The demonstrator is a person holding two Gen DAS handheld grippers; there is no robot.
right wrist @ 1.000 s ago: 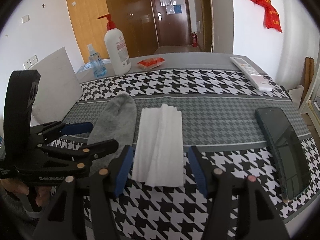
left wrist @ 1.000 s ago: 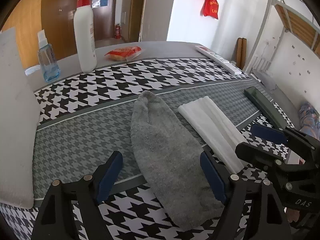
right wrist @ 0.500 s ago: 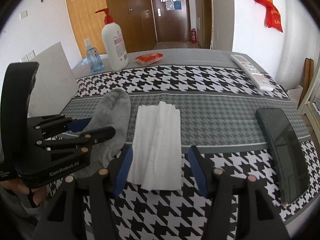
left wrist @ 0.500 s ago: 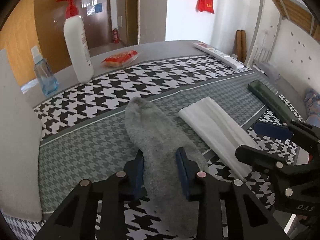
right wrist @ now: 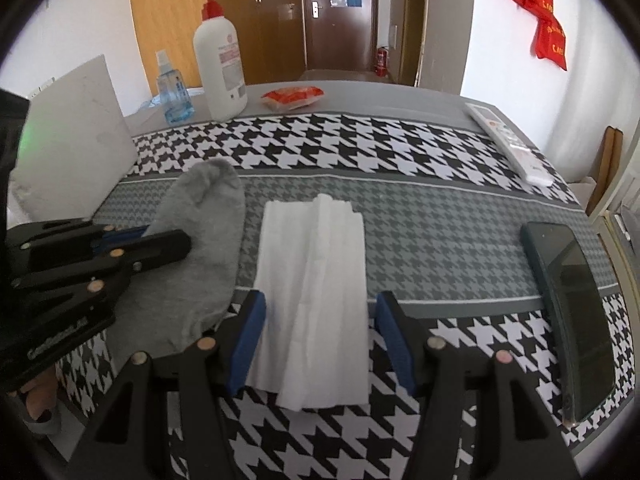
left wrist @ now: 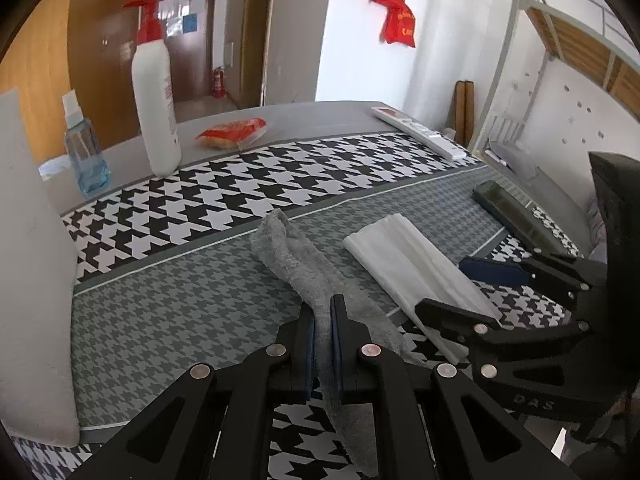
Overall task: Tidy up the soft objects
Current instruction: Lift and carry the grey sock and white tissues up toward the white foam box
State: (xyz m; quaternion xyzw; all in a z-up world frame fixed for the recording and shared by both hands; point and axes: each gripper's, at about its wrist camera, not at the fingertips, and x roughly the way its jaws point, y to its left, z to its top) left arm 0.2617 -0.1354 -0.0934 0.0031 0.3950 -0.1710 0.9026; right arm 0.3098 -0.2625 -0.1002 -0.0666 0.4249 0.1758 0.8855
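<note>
- Pinching the grey sock (left wrist: 296,264) between blue pads, left hand-held gripper (left wrist: 322,344) clenched on the fabric near its middle, bunching it into a raised ridge.
- Lying lengthwise on the grey houndstooth band of the bench (left wrist: 160,312), sock toe pointing to the far side, near end draped over the black-and-white check at the front edge.
- Seen from the right wrist: same sock (right wrist: 208,240) at left, left hand-held gripper (right wrist: 132,236) reaching onto it from the left.
- Hovering released, right hand-held gripper (right wrist: 320,340) with jaws spread wide on either side of the near end of the folded white cloth (right wrist: 316,280), pads clear of it.
- Resting just right of the sock, white cloth (left wrist: 416,264) flat and parallel to it, apart by a narrow strip of bench.
- Lying further right, dark phone (right wrist: 572,308) along the bench edge.
- Standing at the far left, white pump bottle (right wrist: 220,60) with red top, small blue spray bottle (right wrist: 172,92) beside it.
- Sitting at the far side, red snack packet (right wrist: 292,96); white remote (right wrist: 508,140) at far right.
- Leaning at the left edge, pale flat board (right wrist: 76,136).
</note>
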